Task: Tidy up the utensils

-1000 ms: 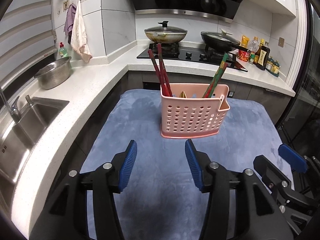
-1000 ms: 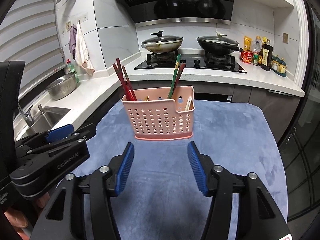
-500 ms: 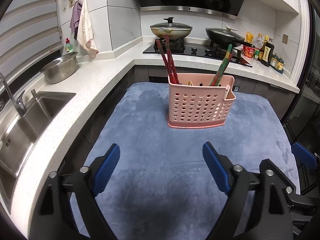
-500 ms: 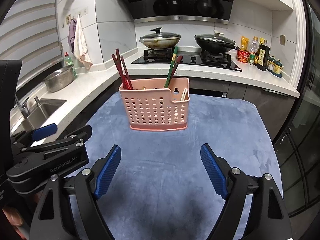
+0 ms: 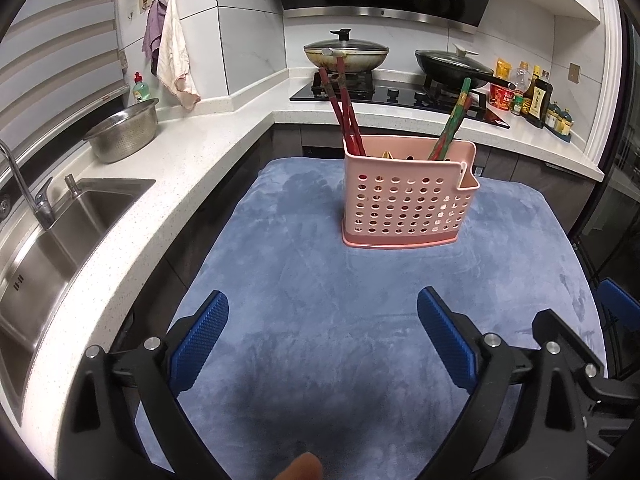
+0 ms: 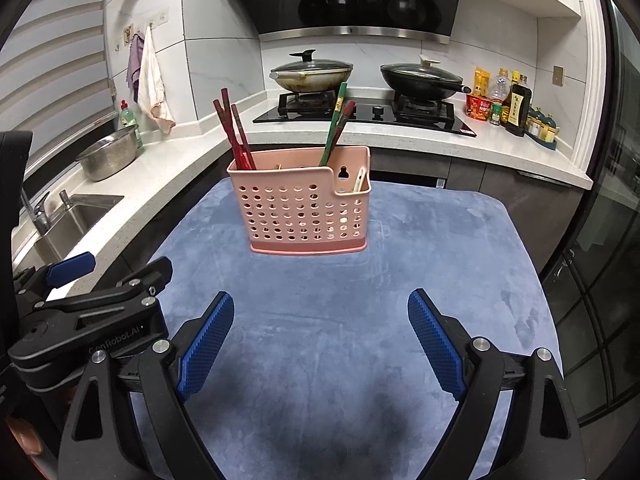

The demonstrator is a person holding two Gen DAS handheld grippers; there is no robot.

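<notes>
Two sets of chopsticks stand in a pink perforated utensil basket (image 5: pixel 408 204): red chopsticks (image 5: pixel 346 120) at its left end, green and red chopsticks (image 5: pixel 452 124) toward its right. The basket sits upright on a blue-grey mat (image 5: pixel 320 320), toward the far side. Nearer the camera, the left gripper (image 5: pixel 322 340) and right gripper (image 6: pixel 320 340) hover above the mat, each with blue pads spread wide apart, holding nothing. A white countertop (image 5: pixel 180 168) with a steel sink (image 5: pixel 48 240) lies to the left.
</notes>
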